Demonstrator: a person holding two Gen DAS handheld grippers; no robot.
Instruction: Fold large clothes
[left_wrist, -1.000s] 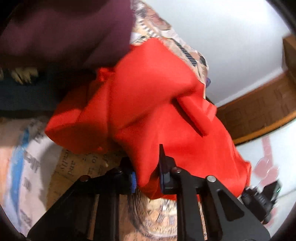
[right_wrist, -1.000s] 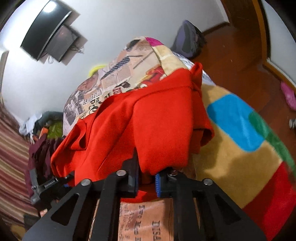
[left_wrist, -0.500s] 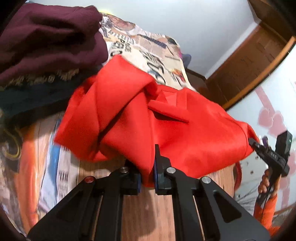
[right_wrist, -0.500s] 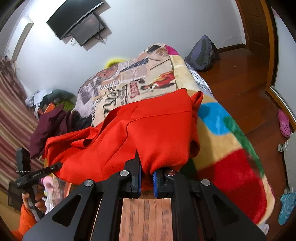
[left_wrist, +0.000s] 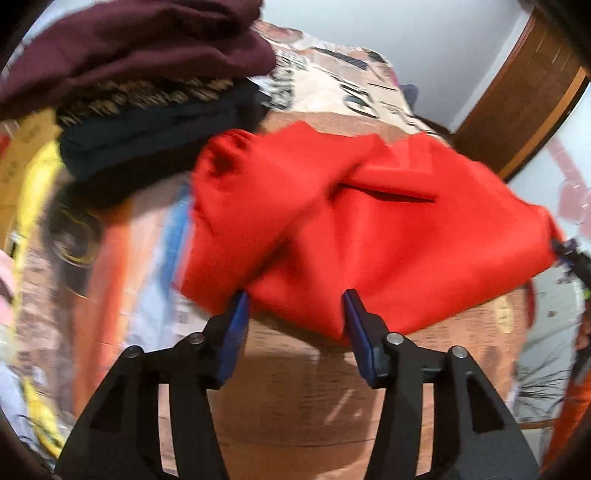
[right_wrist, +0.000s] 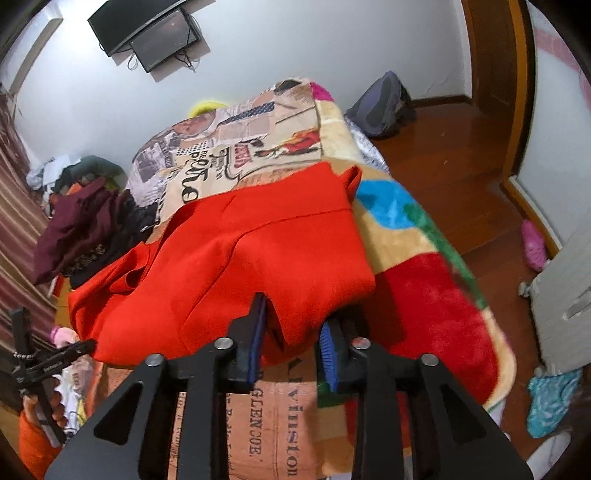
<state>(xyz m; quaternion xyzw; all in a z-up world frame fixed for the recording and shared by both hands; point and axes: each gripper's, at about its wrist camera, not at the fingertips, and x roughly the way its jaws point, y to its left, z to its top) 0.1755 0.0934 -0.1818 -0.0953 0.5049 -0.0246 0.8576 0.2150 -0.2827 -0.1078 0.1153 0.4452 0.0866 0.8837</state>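
Both tongs were opening, left tongs (left_wrist: 295, 306) and right tongs (right_wrist: 291, 314) letting go of the red garment (left_wrist: 351, 221) on the bed (right_wrist: 424, 258); dark clothes pile (left_wrist: 140, 74) sat far left.

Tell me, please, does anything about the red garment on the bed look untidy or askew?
Yes. The red garment lies bunched rather than flat: its left part is rumpled into folds near the dark clothes pile, and one corner sticks up at the far edge.

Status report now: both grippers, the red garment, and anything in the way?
Left gripper opening, red garment edge loose between pads. Right gripper opening, fold hanging between. Dark clothes pile beside garment.
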